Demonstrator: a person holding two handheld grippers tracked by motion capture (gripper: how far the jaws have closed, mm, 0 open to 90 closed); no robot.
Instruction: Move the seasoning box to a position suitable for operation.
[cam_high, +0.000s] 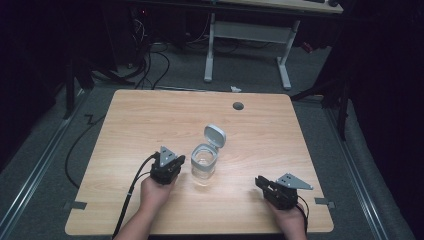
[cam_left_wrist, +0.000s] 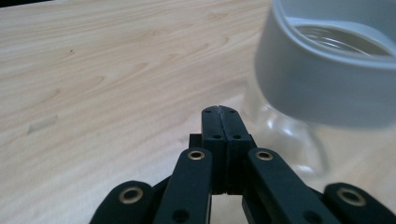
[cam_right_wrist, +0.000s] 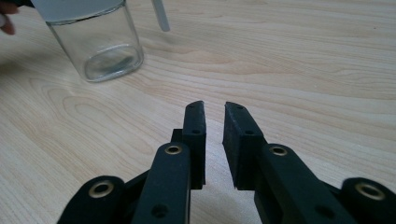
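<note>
Wooden table: left claw closed beside jar; right claw slightly parted, empty

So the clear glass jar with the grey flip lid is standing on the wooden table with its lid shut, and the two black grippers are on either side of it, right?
Not quite: the grey flip lid is open, tipped back behind the mouth of the clear glass jar, as the high view shows. The rest holds: the jar stands on the wooden table, with the left gripper beside it and the right gripper farther off on its other side.

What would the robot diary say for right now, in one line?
left claw: shut, empty, beside glass jar | right claw: slightly open, empty | jar lid: flipped open | wooden table
</note>
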